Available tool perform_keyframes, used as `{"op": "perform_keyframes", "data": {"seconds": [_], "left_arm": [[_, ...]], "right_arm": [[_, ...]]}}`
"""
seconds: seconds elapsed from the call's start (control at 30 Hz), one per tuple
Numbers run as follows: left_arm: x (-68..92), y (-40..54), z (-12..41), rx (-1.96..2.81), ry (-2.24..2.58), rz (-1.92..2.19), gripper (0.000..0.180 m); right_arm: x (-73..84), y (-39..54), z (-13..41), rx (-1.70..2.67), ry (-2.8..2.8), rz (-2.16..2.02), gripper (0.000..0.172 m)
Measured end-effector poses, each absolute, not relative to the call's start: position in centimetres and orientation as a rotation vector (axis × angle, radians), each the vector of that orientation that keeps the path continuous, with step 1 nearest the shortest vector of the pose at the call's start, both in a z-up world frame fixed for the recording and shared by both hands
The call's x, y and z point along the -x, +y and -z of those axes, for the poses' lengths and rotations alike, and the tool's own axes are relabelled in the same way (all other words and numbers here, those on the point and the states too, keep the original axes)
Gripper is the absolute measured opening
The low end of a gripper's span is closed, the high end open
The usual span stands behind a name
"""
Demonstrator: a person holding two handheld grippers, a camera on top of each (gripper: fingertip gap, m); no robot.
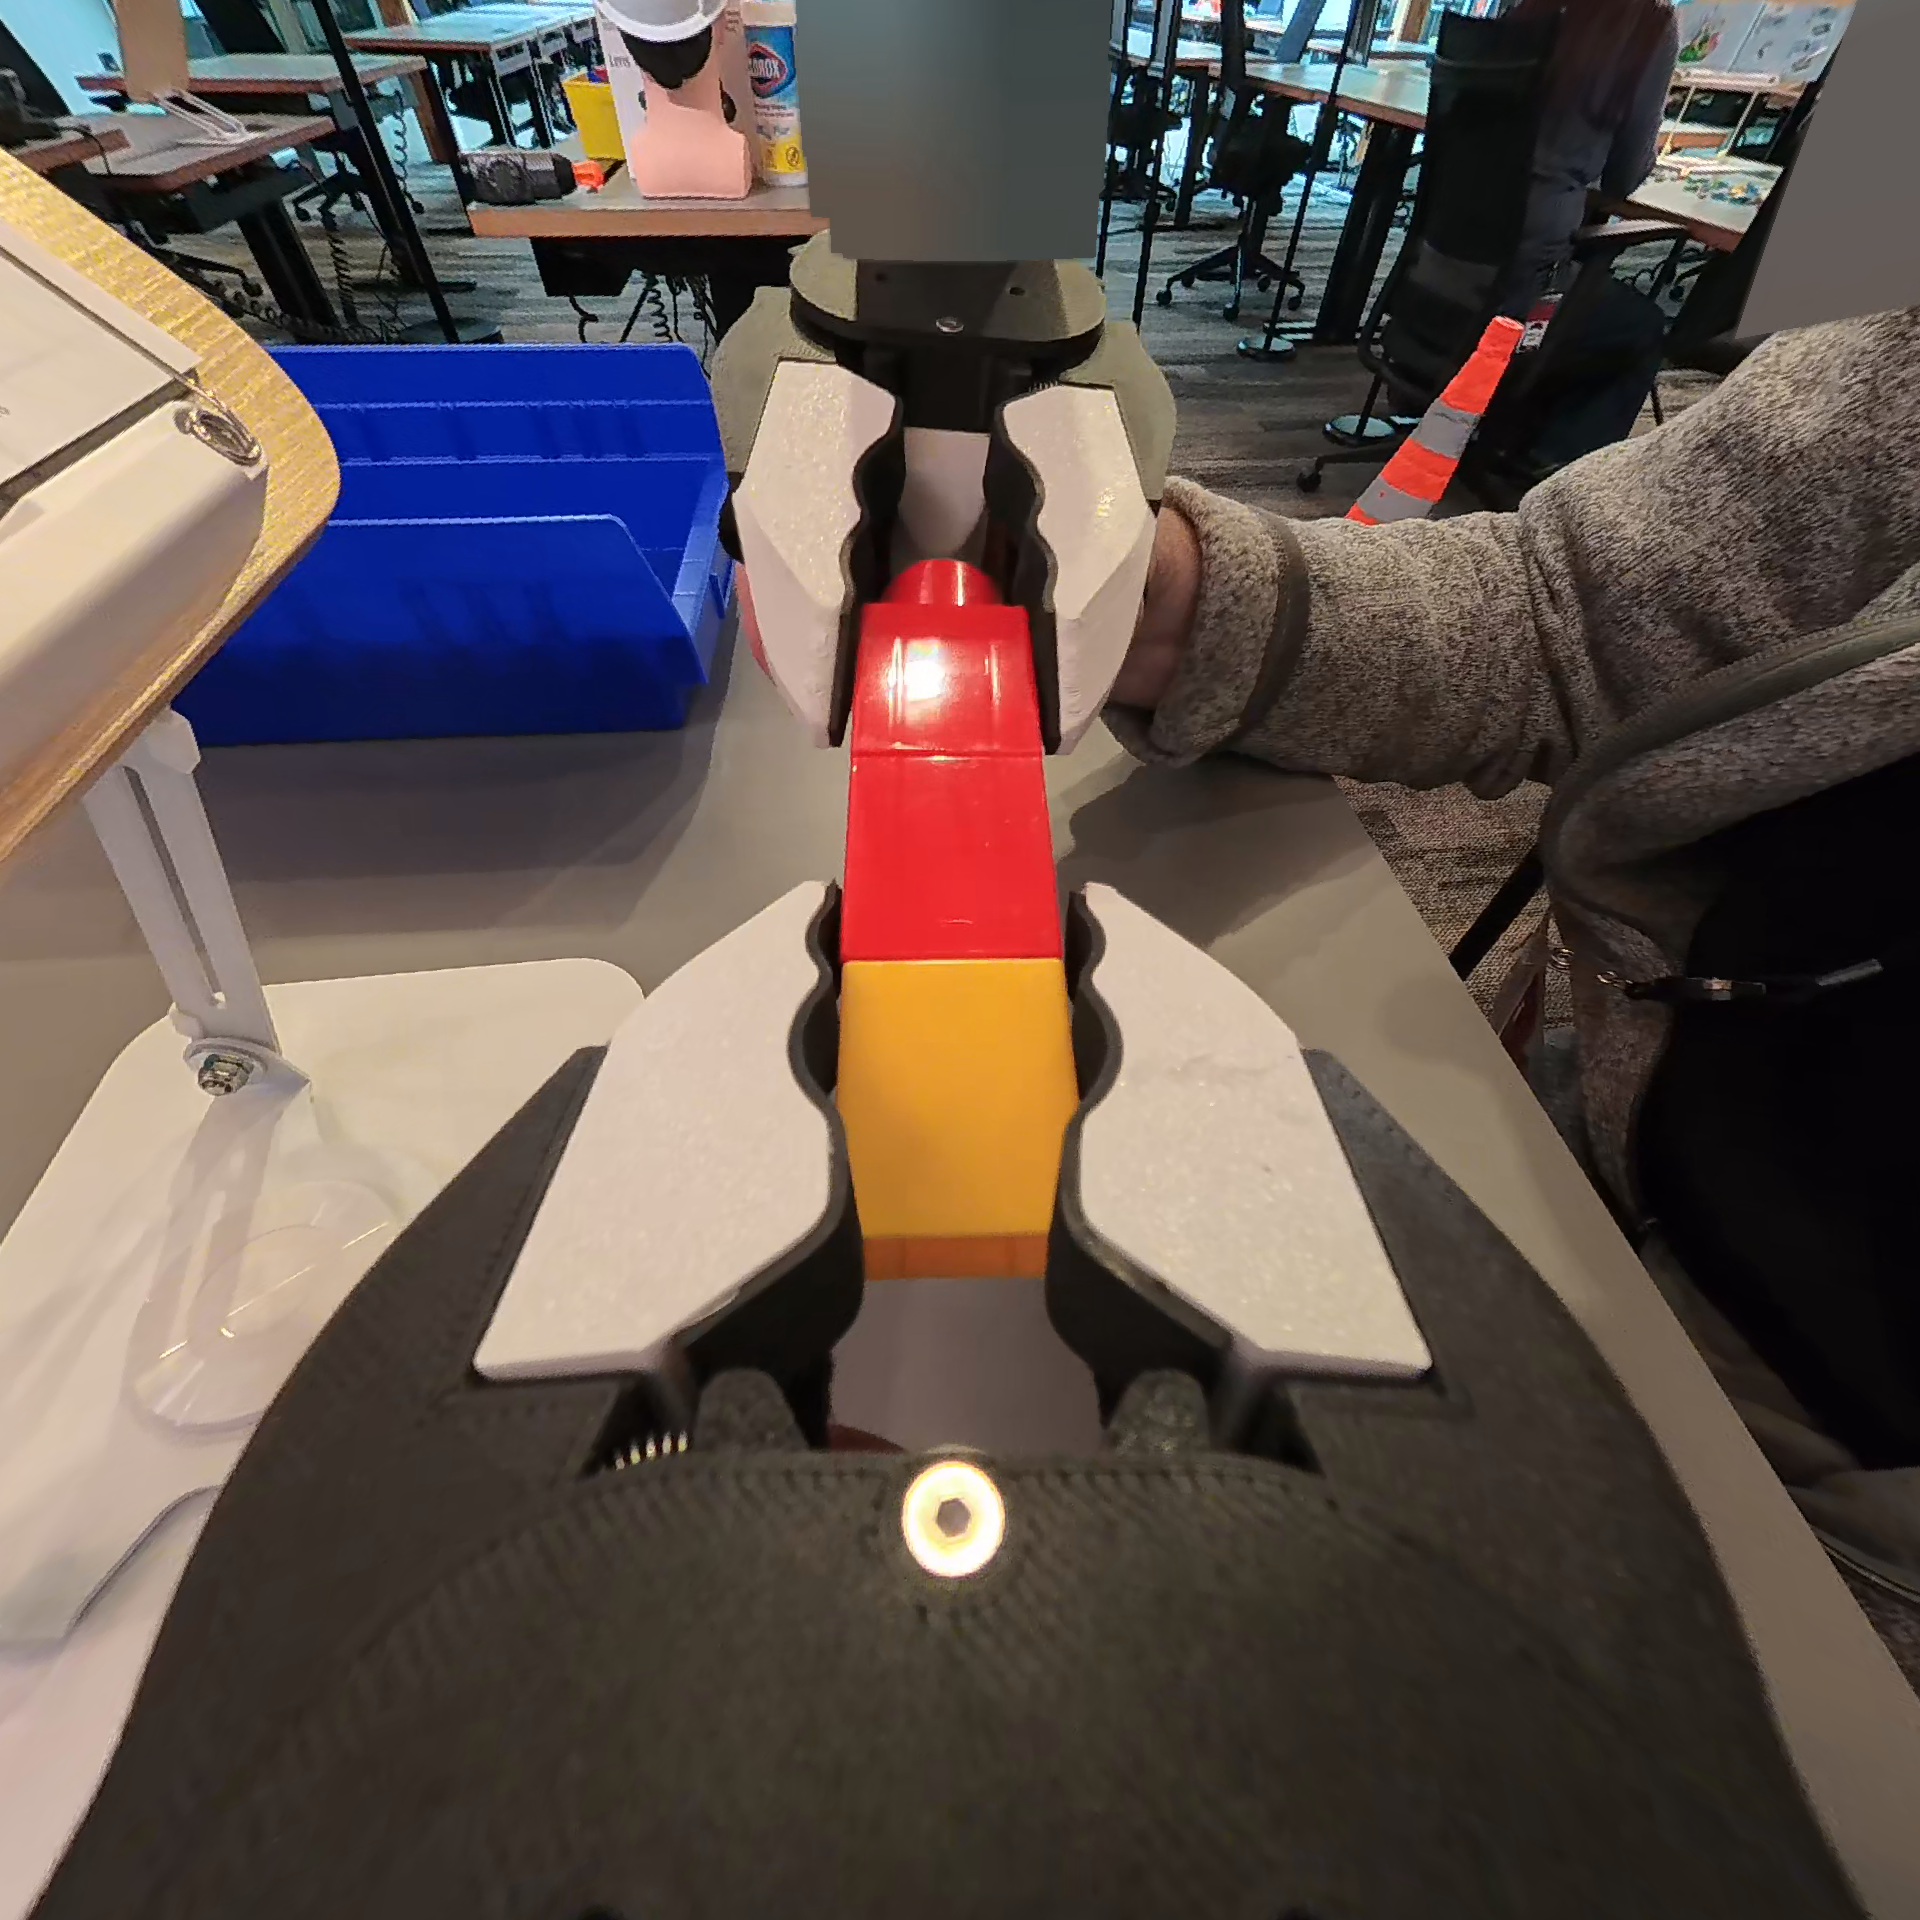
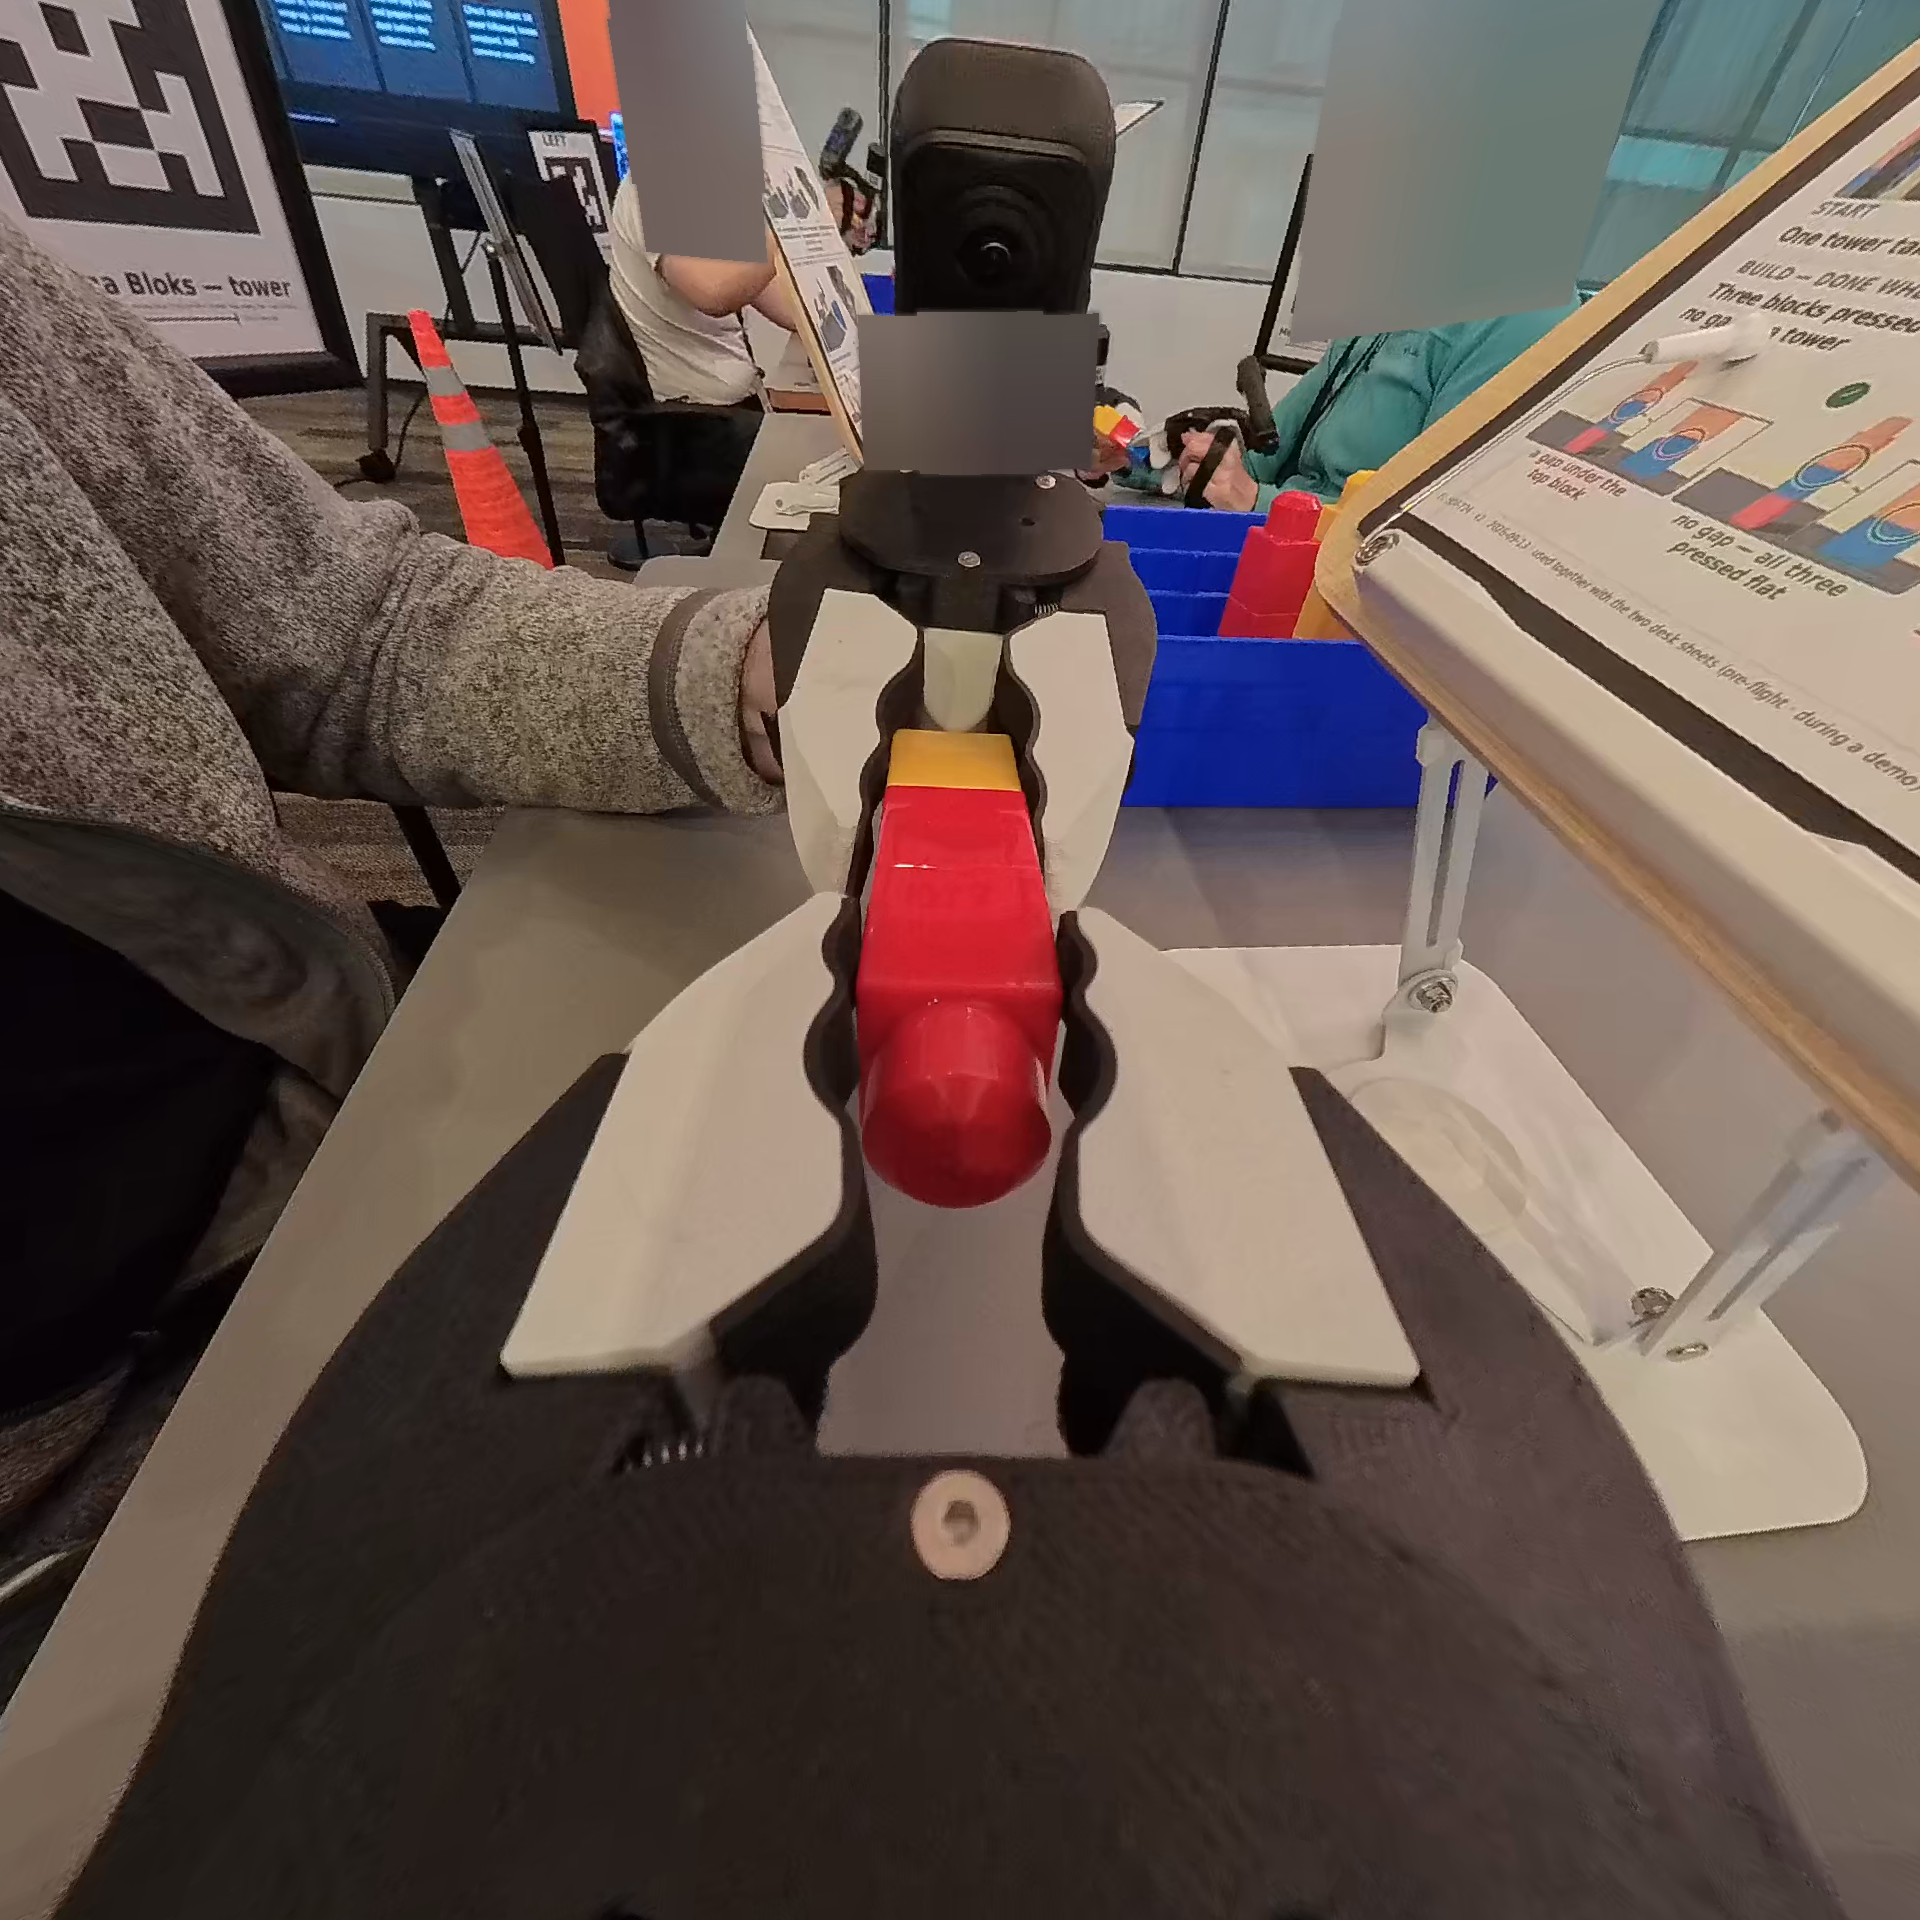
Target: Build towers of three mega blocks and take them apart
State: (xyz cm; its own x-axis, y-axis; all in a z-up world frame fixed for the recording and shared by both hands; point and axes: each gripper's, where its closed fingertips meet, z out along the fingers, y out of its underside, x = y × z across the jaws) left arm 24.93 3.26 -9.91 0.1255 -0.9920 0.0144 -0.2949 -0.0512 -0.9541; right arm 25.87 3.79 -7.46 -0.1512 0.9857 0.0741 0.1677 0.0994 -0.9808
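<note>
Three blocks joined in one tower (image 1: pixel 951 935) span the space between the two grippers, held level above the grey table (image 1: pixel 520 862). From the left wrist view, the left gripper (image 1: pixel 951 997) has its jaws closed part-way on the yellow block (image 1: pixel 956 1101), the black wavy pads pressing its two sides; beyond the fingertips comes the middle red block (image 1: pixel 948 852), then the end red block (image 1: pixel 940 675) with its round stud, clamped by the right gripper (image 1: pixel 940 665), which faces back from the far end. Left of and beyond the jaws sits a blue bin (image 1: pixel 468 540) on the table; its inside does not show from this angle. Nearer on the left stands a white stand (image 1: pixel 208 997) carrying a tilted board. From the right wrist view, the right gripper (image 2: pixel 956 997) has its jaws narrowed on the end red block (image 2: pixel 956 997), pads against both sides, the stud pointing back between the fingers toward the camera. Ahead of the fingertips the tower (image 2: pixel 951 883) runs on to the yellow block (image 2: pixel 951 758), gripped by the left gripper (image 2: pixel 951 769). Right of and beyond the jaws, the blue bin (image 2: pixel 1278 717) holds a red block (image 2: pixel 1273 582) and an orange-yellow one just beside it, partly hidden by the board.
</note>
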Motion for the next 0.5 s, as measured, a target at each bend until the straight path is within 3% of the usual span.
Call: {"op": "perform_keyframes", "data": {"seconds": [0.5], "left_arm": [[-24.47,3.60,9.79,1.515,1.312,0.935,0.040]], "right_arm": [[-25.98,4.26,7.30,1.219,-1.439,-1.211,0.037]]}}
